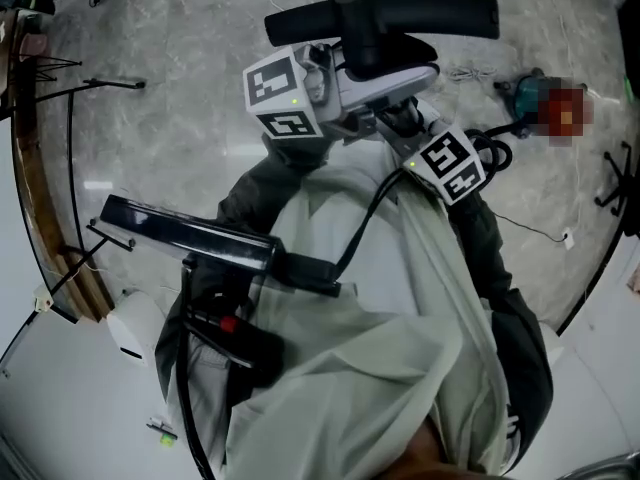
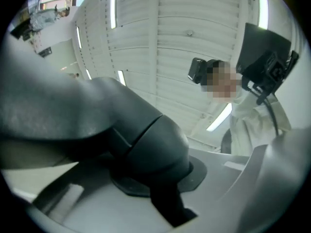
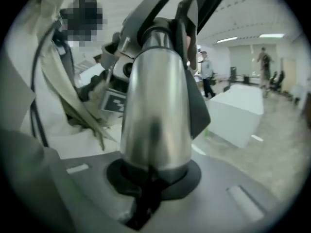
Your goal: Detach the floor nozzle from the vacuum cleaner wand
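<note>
The black floor nozzle (image 1: 380, 13) lies crosswise at the top of the head view, above both marker cubes. My left gripper (image 1: 378, 68) is shut on the nozzle's dark grey neck (image 2: 146, 144), which fills the space between the jaws of that gripper (image 2: 158, 183) in the left gripper view. Just below it, my right gripper (image 1: 405, 120) is shut on the silver wand (image 3: 155, 110), which stands up between the jaws of that gripper (image 3: 153, 188) in the right gripper view. The grippers hide the joint between nozzle and wand in the head view.
The vacuum's black body (image 1: 190, 233), with a red button (image 1: 228, 323), hangs at my lower left against the pale coat. On the marble floor are a thin stand (image 1: 100, 86), a teal tool (image 1: 525, 88) and a cable. A white block (image 3: 238, 110) stands off to the right.
</note>
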{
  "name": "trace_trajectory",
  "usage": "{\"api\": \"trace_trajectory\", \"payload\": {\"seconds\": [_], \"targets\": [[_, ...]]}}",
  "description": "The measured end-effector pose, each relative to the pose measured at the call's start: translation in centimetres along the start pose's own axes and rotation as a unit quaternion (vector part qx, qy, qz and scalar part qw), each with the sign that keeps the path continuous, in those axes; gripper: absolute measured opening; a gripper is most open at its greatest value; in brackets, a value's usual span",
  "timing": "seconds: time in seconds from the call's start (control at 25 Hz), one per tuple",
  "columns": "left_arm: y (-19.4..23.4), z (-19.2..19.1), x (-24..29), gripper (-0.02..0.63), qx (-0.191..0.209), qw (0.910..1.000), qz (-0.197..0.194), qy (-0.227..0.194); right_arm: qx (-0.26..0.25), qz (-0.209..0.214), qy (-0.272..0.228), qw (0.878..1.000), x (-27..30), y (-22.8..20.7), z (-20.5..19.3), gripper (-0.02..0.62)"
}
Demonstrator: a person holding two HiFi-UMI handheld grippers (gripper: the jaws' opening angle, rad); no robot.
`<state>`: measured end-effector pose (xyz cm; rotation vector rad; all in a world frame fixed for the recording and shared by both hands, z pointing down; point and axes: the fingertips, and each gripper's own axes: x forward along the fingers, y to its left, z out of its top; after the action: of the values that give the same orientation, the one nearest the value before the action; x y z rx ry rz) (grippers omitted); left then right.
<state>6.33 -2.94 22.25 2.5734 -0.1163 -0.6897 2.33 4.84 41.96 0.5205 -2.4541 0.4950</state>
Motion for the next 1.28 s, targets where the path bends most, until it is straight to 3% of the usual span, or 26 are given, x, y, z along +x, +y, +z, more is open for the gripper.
{"api": "trace_trajectory", "payload": {"seconds": [0.12,0.2,0.24,0.32,0.4,0.48,0.56,0.64,0.68,0.76,0.84,0.88,0.96,1.0,1.04,1.08,1.16,1.24,1.28], "targets": [[1.9,-0.1,-0.3,0.071,-0.003,0.9965,0.082,0.012,-0.001,-0.134,0.006,0.991,0.3,-2.2,0.1,0.038],[1.9,0.0,-0.3,0.071,-0.001,0.9961,0.088,0.014,-0.008,-0.148,0.006,0.989,0.3,-2.5,0.3,0.038],[1.6,0.2,-0.3,0.072,0.001,0.9972,0.074,0.012,-0.012,-0.126,0.004,0.992,0.3,-2.0,0.4,0.038],[0.2,0.5,-0.5,0.075,0.006,0.9996,0.026,0.001,-0.019,-0.037,-0.005,0.999,0.4,-0.3,0.5,0.041],[-1.4,0.9,-0.7,0.077,0.010,0.9993,-0.033,-0.013,-0.023,0.083,-0.012,0.996,0.0,1.9,0.4,0.041],[-3.2,0.9,-0.8,0.077,0.014,0.9951,-0.095,-0.021,-0.026,0.202,-0.016,0.979,-0.9,4.1,0.2,0.041],[-4.8,0.7,-0.9,0.077,0.010,0.9875,-0.155,-0.024,-0.027,0.304,-0.017,0.952,-2.1,5.8,0.0,0.041],[-5.4,0.4,-0.9,0.077,0.000,0.9807,-0.194,-0.024,-0.022,0.358,-0.019,0.933,-2.9,6.5,-0.1,0.041],[-5.1,0.4,-0.8,0.077,-0.001,0.9807,-0.194,-0.024,-0.018,0.359,-0.020,0.933,-2.8,6.4,-0.1,0.040],[-3.6,0.5,-0.3,0.077,-0.001,0.9884,-0.150,-0.021,-0.005,0.298,-0.020,0.954,-1.9,5.1,0.2,0.038],[-1.2,0.5,-0.1,0.075,-0.010,0.9978,-0.065,-0.012,0.006,0.152,-0.011,0.988,-0.6,2.6,0.3,0.038],[0.1,0.5,-0.2,0.075,-0.016,0.9998,-0.010,-0.005,0.011,0.060,-0.005,0.998,0.0,1.0,0.2,0.038],[2.7,0.3,-0.4,0.075,-0.025,0.9951,0.095,0.008,0.017,-0.105,0.010,0.994,0.4,-1.8,0.0,0.038],[3.3,0.1,-0.5,0.075,-0.027,0.9919,0.123,0.014,0.017,-0.156,0.016,0.987,0.4,-2.7,-0.1,0.038],[3.5,0.0,-0.6,0.075,-0.027,0.9912,0.129,0.016,0.014,-0.182,0.019,0.983,0.3,-3.0,-0.2,0.038],[3.1,0.1,-0.5,0.075,-0.024,0.9928,0.116,0.016,0.009,-0.183,0.019,0.983,0.3,-3.0,-0.2,0.038],[1.4,0.3,-0.4,0.074,-0.011,0.9985,0.053,0.009,-0.006,-0.113,0.010,0.994,0.4,-1.6,-0.1,0.040],[-1.5,0.4,-0.4,0.075,0.003,0.9987,-0.050,-0.004,-0.021,0.033,-0.005,0.999,-0.2,1.3,-0.3,0.040],[-3.1,0.3,-0.4,0.075,0.008,0.9946,-0.103,-0.009,-0.027,0.114,-0.012,0.993,-0.7,2.8,-0.6,0.040]]}}
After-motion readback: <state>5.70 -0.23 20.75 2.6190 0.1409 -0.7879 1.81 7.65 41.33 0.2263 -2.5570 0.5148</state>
